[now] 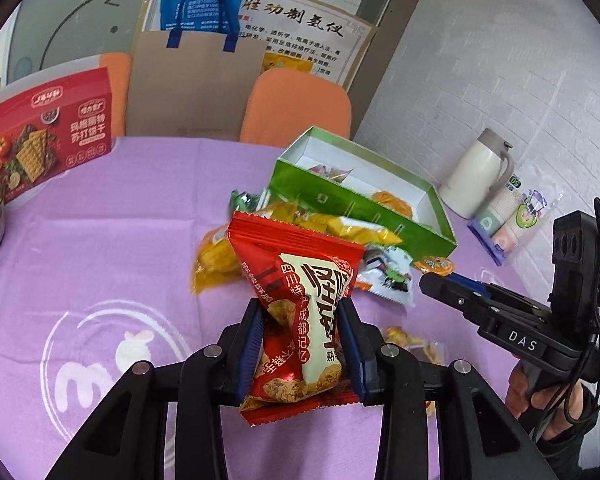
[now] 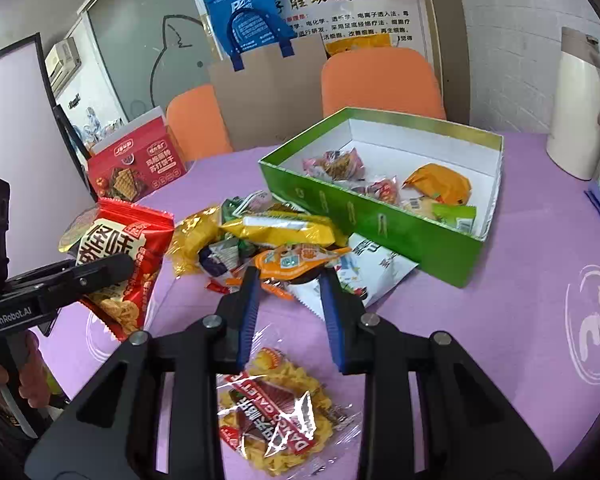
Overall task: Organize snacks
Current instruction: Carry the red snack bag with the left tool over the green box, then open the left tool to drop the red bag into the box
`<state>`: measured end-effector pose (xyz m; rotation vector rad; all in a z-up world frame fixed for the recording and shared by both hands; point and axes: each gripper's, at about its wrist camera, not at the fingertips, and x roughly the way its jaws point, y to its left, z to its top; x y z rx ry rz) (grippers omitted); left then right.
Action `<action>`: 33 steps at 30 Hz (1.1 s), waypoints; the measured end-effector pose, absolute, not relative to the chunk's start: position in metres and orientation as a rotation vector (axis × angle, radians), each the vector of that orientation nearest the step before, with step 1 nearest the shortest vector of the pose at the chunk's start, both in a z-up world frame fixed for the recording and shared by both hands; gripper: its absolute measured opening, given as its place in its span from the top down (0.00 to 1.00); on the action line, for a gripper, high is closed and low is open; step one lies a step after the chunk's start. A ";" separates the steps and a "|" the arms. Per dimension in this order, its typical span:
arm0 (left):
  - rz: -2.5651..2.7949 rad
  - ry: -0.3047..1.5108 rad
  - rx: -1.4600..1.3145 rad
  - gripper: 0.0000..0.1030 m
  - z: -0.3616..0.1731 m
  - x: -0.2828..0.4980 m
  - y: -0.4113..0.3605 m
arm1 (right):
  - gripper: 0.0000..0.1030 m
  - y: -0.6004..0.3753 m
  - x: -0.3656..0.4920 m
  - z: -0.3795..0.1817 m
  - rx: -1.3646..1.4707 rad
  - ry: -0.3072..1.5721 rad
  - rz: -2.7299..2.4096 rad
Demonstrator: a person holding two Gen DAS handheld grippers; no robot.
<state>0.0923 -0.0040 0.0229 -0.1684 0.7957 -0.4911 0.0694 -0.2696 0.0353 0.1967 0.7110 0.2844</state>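
On the purple tabletop [image 2: 480, 312], left of frame, a red cracker box [image 2: 134, 168] stands upright. Lower left in the right wrist view, the left tongs [image 1: 300, 344] are clamped on a red snack packet [image 1: 296, 320], held clear of the cloth with its long axis running up and away from the pads. At centre, the right tongs [image 2: 288, 276] are closed on the edge of an orange sachet [image 2: 296, 260] atop a heap of loose snacks [image 2: 260, 232]. To the upper right lies the open green box [image 2: 364, 220], already holding a few packets, its long side angled down toward the right. The box appears nearer the right tongs; both loads probably go up and rightward into it.
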 end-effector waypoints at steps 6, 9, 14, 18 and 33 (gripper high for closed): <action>-0.566 0.749 -0.128 0.64 0.056 0.119 -0.050 | 0.68 -0.306 0.084 0.040 0.208 0.684 0.197; -0.593 0.747 -0.111 0.64 0.066 0.139 -0.075 | 0.68 -0.323 0.096 0.039 0.217 0.677 0.156; -0.607 0.760 -0.107 0.64 0.073 0.176 -0.112 | 0.68 -0.346 0.117 0.036 0.238 0.674 0.112; -0.606 0.768 -0.099 0.64 0.073 0.207 -0.138 | 0.68 -0.356 0.138 0.030 0.237 0.675 0.097; -0.601 0.856 -0.009 0.57 0.020 0.280 -0.203 | 0.04 -0.345 0.175 0.002 0.029 0.648 0.096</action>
